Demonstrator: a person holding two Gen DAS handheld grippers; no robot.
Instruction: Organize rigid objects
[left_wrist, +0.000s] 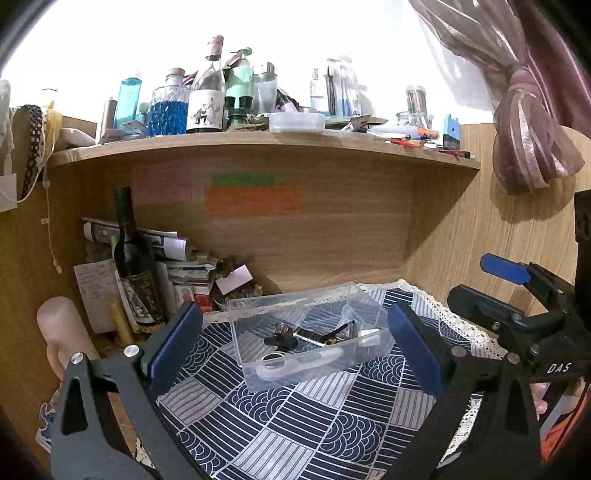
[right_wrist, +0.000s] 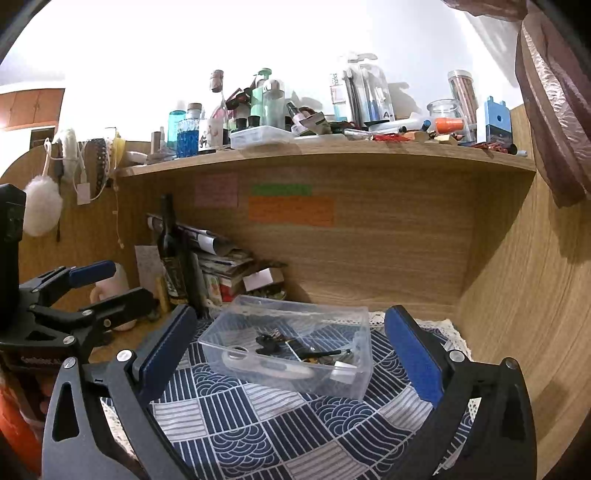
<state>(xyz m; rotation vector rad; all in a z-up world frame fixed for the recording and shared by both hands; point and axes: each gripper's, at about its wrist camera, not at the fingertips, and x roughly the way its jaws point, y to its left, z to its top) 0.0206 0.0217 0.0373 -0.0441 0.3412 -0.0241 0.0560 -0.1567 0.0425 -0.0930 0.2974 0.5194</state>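
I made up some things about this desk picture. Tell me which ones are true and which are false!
1. The clear plastic box sits on the blue patterned cloth. True.
2. The box is empty. False: small items lie inside, among them a black clip-like piece, though not all can be identified.
3. The left tool is clamped on the box. False: it is open and holds nothing, short of the box.
4. The right tool is open too. True.
5. A dark wine bottle stands upright left of the box. True.
6. The shelf above the desk is bare. False: it is crowded with bottles and jars.
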